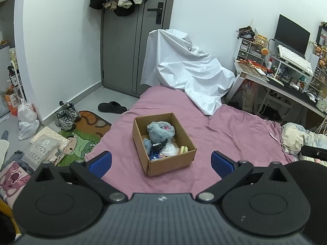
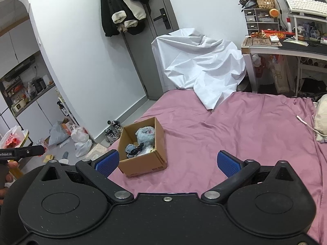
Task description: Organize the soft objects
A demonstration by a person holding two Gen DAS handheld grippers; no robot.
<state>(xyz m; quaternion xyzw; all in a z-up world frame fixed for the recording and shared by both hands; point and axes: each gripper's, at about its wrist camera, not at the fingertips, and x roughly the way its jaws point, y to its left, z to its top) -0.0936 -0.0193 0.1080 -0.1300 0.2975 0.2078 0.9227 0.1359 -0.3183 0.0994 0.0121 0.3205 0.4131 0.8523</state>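
Note:
A brown cardboard box [image 1: 169, 163] stands open on the pink bed sheet [image 1: 235, 134]. Inside lie a grey-blue plush toy [image 1: 160, 130], a smaller blue soft item [image 1: 146, 144], a dark blue item [image 1: 156, 149], a clear plastic-wrapped item [image 1: 169, 151] and a pale yellow-green one [image 1: 184, 149]. My left gripper [image 1: 161, 163] is open and empty, held back from the box. In the right wrist view the box [image 2: 143, 163] sits left of centre with the plush [image 2: 145, 134] in it. My right gripper [image 2: 168, 163] is open and empty, above the sheet, right of the box.
A white sheet [image 1: 190, 71] drapes over something at the bed's far end. A cluttered desk [image 1: 286, 75] stands at the right. A crumpled quilt [image 1: 296, 138] lies on the bed's right edge. Shoes [image 1: 67, 115], bags and a mat [image 1: 81, 140] cover the floor at left.

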